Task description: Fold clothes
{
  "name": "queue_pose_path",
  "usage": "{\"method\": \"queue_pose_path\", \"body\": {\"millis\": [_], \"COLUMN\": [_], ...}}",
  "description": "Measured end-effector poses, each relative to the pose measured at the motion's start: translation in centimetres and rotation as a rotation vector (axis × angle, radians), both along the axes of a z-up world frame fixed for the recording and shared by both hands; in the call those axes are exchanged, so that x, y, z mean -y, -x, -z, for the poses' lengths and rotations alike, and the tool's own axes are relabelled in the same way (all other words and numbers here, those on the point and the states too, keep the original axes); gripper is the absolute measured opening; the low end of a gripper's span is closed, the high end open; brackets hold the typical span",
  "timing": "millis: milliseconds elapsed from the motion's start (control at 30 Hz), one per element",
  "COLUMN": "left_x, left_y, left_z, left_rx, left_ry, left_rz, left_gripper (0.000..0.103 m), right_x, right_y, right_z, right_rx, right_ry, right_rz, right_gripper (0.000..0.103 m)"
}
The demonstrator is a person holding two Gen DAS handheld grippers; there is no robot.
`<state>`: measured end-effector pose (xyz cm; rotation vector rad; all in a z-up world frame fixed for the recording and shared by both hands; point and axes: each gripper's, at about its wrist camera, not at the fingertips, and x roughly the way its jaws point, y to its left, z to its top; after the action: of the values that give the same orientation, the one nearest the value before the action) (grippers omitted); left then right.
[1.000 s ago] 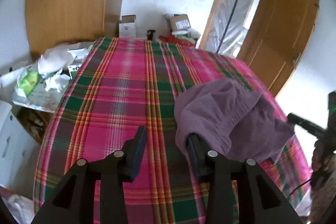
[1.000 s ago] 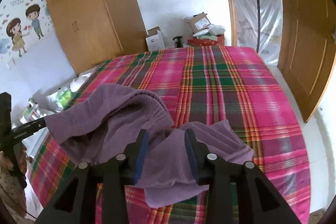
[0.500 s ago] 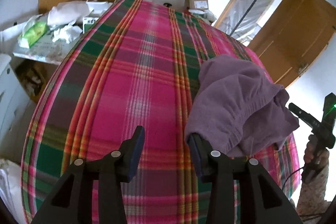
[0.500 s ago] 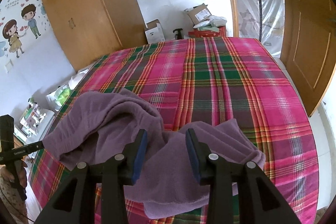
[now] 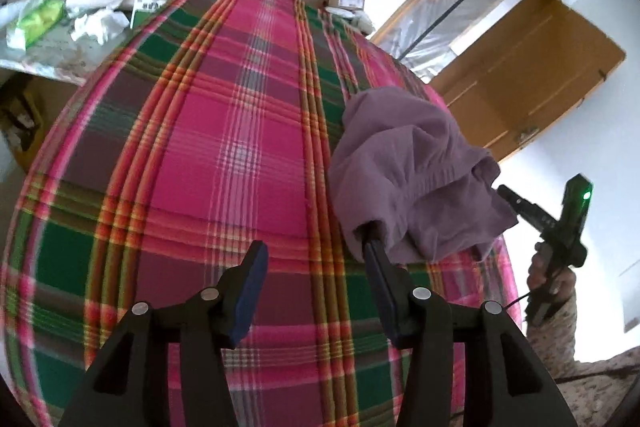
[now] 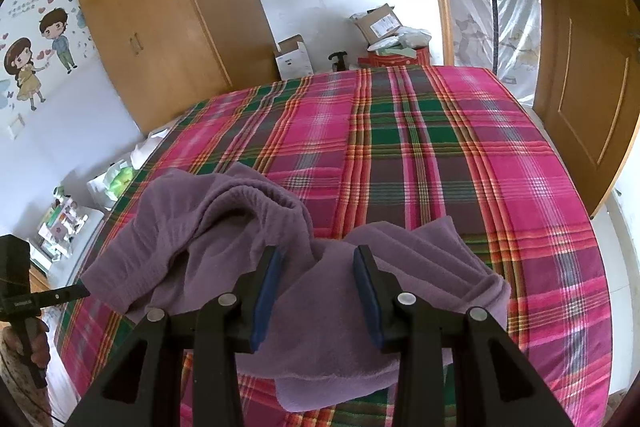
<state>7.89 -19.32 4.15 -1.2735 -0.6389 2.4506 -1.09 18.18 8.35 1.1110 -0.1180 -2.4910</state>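
Observation:
A crumpled purple garment (image 5: 412, 167) lies on the pink and green plaid bed (image 5: 240, 147). My left gripper (image 5: 312, 255) is open; the garment's edge hangs over the tip of its right finger, and its left finger stands over bare bedspread. In the right wrist view the same garment (image 6: 248, 219) spreads across the near part of the bed (image 6: 440, 147). My right gripper (image 6: 318, 261) is open just above it, cloth showing between the fingers. The right gripper (image 5: 520, 205) pokes into the garment's far side in the left wrist view. The left gripper (image 6: 60, 295) touches its left edge.
A wooden wardrobe (image 6: 168, 19) and cardboard boxes (image 6: 294, 57) stand beyond the bed's far end. An open wooden door (image 6: 592, 47) is to the right. Bags and papers (image 5: 60, 23) pile up beside the bed's left side. A hand (image 5: 548, 279) holds the right gripper.
The left wrist view has tipped down and drawn closer over the bed, the garment still hooked on its right finger. In the right wrist view the garment sits lower and more spread.

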Motion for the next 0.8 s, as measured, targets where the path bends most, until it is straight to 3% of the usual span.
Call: {"method": "queue_pose_path", "body": {"millis": [133,267,367,600,700,800], "left_x": [-1.5,-5.3,-8.0,-13.3,-14.8,-15.5], "left_y": [-0.3,0.6,2.5,5.9,6.4,7.4], "left_z": [-2.0,-3.8,-3.5,-1.8,-1.2,-0.7], "left_rx": [-0.095,-0.181,-0.181,-0.163,-0.197,-0.188], "left_ry": [0.136,0.223,0.244,0.407,0.498,0.537], "left_rz": [0.037,0.142,0.204,0.269,0.285,0.286], "left_gripper": [0.052,0.052,0.052,0.052,0.052,0.052], "right_x": [-0.2,-0.2,0.3,1.5,2.1,2.7], "right_y": [0.0,0.3,0.6,1.9,2.1,2.2], "right_z": [-0.1,-0.4,-0.5,-0.3,0.0,0.2], "right_rx": [-0.004,-0.011,-0.014,-0.005,0.001,0.000], "right_ry": [0.002,0.005,-0.003,-0.015,-0.015,-0.032], "right_rz": [0.011,0.019,0.004,-0.028,-0.044,-0.061], "right_gripper": [0.039,0.039,0.039,0.039,0.039,0.039]}}
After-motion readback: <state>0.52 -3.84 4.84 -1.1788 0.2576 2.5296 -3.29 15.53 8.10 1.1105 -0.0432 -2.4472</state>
